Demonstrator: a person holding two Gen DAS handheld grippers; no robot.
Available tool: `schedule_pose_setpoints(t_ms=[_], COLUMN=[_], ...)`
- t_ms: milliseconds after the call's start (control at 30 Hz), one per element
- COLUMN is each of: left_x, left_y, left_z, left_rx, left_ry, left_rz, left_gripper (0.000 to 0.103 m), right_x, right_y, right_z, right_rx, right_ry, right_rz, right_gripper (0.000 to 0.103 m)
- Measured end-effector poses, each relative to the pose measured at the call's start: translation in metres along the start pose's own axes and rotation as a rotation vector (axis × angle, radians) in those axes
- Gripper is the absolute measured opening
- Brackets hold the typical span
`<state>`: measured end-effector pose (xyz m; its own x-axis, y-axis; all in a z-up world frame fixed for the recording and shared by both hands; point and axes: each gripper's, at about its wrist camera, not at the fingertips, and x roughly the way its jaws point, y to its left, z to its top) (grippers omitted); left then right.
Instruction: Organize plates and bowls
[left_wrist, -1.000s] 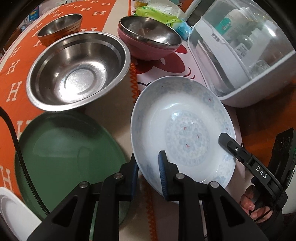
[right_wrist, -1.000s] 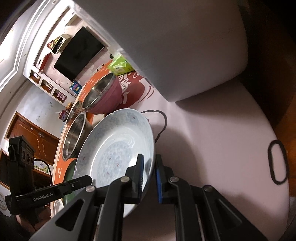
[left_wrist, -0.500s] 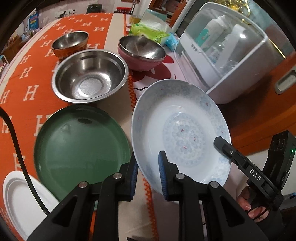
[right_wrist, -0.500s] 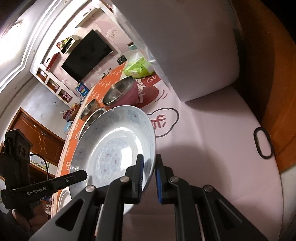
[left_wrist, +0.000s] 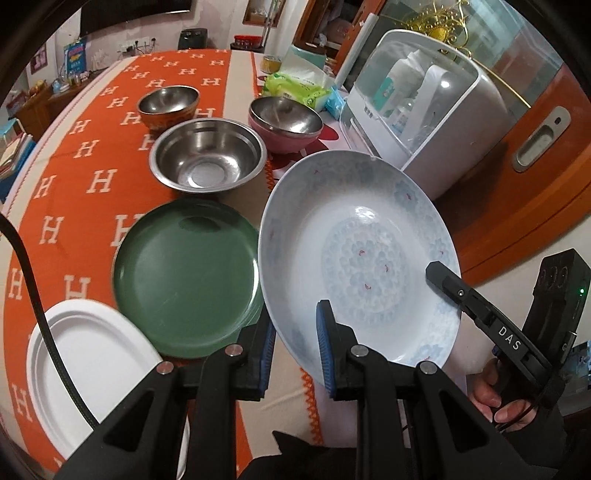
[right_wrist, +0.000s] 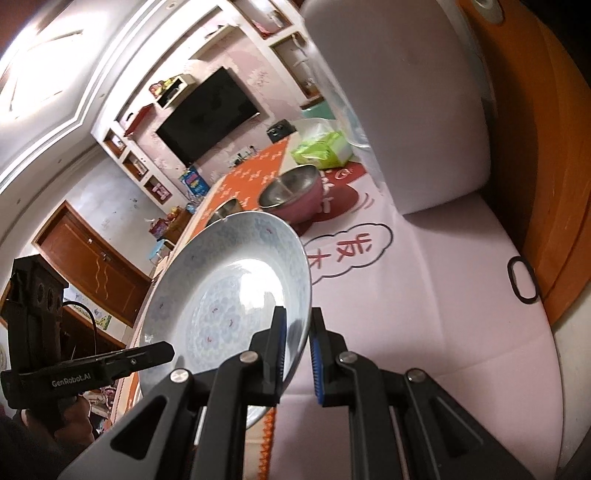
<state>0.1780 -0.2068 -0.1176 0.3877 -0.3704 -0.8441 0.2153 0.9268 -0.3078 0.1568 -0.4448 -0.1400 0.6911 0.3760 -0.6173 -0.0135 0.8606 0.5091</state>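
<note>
Both grippers, left (left_wrist: 293, 347) and right (right_wrist: 297, 345), stay clamped on the plate (left_wrist: 362, 254), now risen off the counter (left_wrist: 74, 192); probably it goes onto the green plate (left_wrist: 184, 277) at lower left

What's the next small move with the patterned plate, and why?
Probably carry the white-and-blue patterned ceramic plate sideways over the round green plate and lower it there. Both the left gripper and right gripper clamp its rim, holding it tilted, clear of the table.
</note>
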Motion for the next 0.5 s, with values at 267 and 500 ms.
schedule_pose_setpoints(t_ms=[267, 500], left_x=[-0.026, -0.048], left_y=[0.010, 0.018], left_z=[-0.027, -0.048], left_rx=[-0.035, -0.056], left_ry=[-0.024, -0.051], left_rz=[0.010, 0.021], left_gripper=[0.019, 0.019], right_x=[-0.014, -0.025], right_y=[0.024, 0.046], right_z=[-0.009, -0.022], right_rx=[-0.075, -0.126], right_ry=[-0.002, -0.001], right_rz=[0.026, 0.037], right_gripper=[0.012, 0.013])
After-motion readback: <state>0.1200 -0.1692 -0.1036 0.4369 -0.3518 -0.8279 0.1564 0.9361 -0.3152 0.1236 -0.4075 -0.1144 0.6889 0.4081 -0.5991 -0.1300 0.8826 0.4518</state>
